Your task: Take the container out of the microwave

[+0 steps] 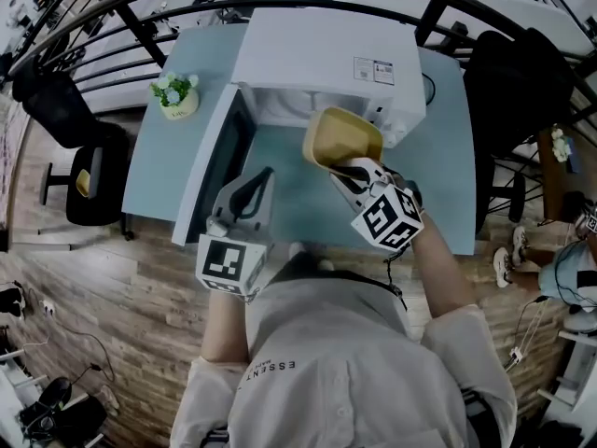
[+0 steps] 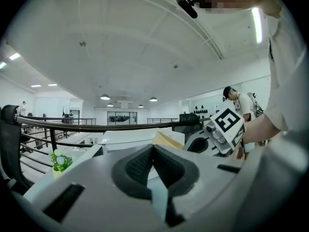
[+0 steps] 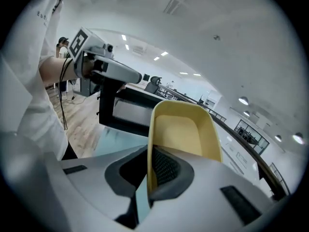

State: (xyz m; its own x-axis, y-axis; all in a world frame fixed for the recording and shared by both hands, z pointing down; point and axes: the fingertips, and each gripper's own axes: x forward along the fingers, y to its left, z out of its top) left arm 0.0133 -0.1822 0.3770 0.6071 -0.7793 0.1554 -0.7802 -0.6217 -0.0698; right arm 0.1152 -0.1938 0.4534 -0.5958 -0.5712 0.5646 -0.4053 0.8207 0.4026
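the inside of the white box microwave (image 1: 317, 59) is mostly hidden from above by its own top, and its open door (image 1: 210, 171) is seen nearly edge-on, swung out to the left. the pale yellow plastic container (image 1: 343, 140) hangs tilted just in front of the open mouth, above the light blue table (image 1: 438, 129). i can't tell whether its far end is clear of the cavity. its near rim is covered by the right gripper (image 1: 343, 170).

in the right gripper view that gripper (image 3: 150, 163) is clenched on one wall of the container (image 3: 181, 134), with one ribbed pad inside and the other outside. the left gripper (image 1: 264, 175) is held low beside the door; in its own view (image 2: 153, 151) the jaws are pressed together with nothing between them.

a small label (image 1: 373, 70) on the microwave's top is too small to read. the print on the person's pale shirt (image 1: 270, 370) looks like "essent", the rest unclear. a small potted plant (image 1: 174, 94) stands at the table's left corner.
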